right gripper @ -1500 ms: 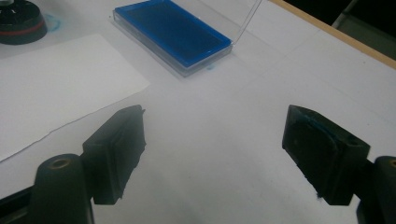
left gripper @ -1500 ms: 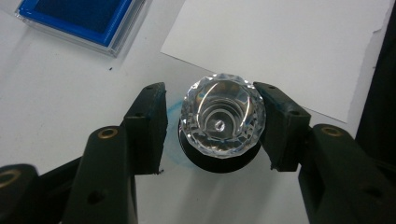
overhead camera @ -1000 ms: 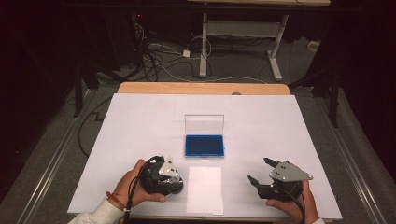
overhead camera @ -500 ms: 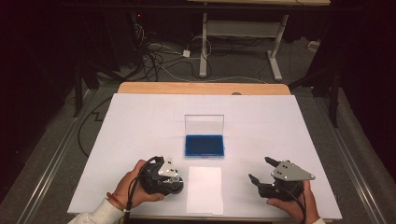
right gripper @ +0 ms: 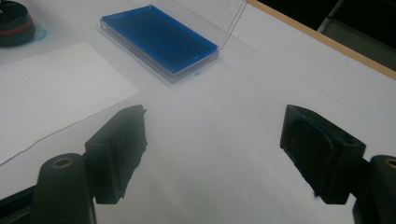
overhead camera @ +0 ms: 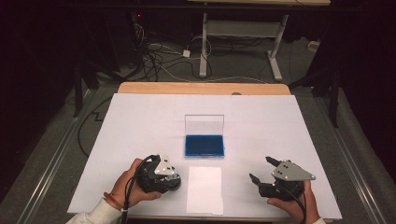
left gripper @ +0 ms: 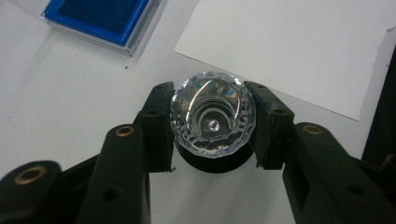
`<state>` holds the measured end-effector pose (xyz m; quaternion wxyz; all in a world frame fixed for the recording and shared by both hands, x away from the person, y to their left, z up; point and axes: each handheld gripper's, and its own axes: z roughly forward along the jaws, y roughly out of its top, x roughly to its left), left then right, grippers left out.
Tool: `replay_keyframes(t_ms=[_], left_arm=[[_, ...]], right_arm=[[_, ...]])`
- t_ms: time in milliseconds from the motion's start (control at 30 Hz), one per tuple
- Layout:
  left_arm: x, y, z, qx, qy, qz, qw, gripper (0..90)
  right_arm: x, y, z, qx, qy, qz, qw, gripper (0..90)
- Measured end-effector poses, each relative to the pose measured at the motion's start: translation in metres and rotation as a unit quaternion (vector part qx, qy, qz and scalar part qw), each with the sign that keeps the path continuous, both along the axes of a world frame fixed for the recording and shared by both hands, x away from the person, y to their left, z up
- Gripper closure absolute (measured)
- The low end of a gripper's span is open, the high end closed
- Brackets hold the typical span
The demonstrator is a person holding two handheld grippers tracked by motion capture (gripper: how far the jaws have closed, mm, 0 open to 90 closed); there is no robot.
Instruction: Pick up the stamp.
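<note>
From the high view, a white-covered counter carried a blue ink pad near its middle, in a clear case with the lid standing upright at its far edge. A blank sheet of white paper lay just nearer the person than the pad. The left gripper rested on the counter just left of the sheet, held in the person's left hand, which wore a red band at the wrist. The right gripper sat well to the right of the sheet in the right hand, its jaws spread with nothing between them. In the left gripper view, the two black jaws pinched a round stamp with a faceted clear crystal top and a black base showing below it; the stamp stood over the white counter, with a corner of the paper just beyond it and the ink pad at the upper left. In the right gripper view, the jaws stood wide apart over bare counter, with the open ink pad ahead, the paper at the left, and the black base of the stamp in the far left corner.
</note>
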<state>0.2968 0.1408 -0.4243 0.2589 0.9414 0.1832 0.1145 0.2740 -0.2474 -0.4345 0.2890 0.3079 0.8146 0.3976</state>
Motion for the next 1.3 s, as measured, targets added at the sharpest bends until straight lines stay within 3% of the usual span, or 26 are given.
replay_keyframes(t_ms=[633, 833, 1100, 1300], left_arm=[[0.003, 0.024, 0.011, -0.027, -0.018, 0.037, 0.9988, 54.7], [0.006, 0.034, 0.013, -0.047, -0.019, 0.054, 0.9973, 54.7], [0.008, 0.04, 0.016, -0.055, -0.037, 0.068, 0.9954, 54.7], [0.012, 0.043, 0.018, -0.066, -0.042, 0.075, 0.994, 54.8]], right_arm=[[0.001, -0.001, -0.001, -0.004, 0.002, -0.003, 1.0, 21.0], [0.001, -0.001, -0.001, 0.0, -0.004, -0.007, 1.0, 17.3], [0.0, -0.001, -0.002, 0.004, -0.011, -0.011, 0.9999, 20.0], [-0.001, -0.004, -0.002, 0.014, -0.011, -0.021, 0.9996, 16.4]])
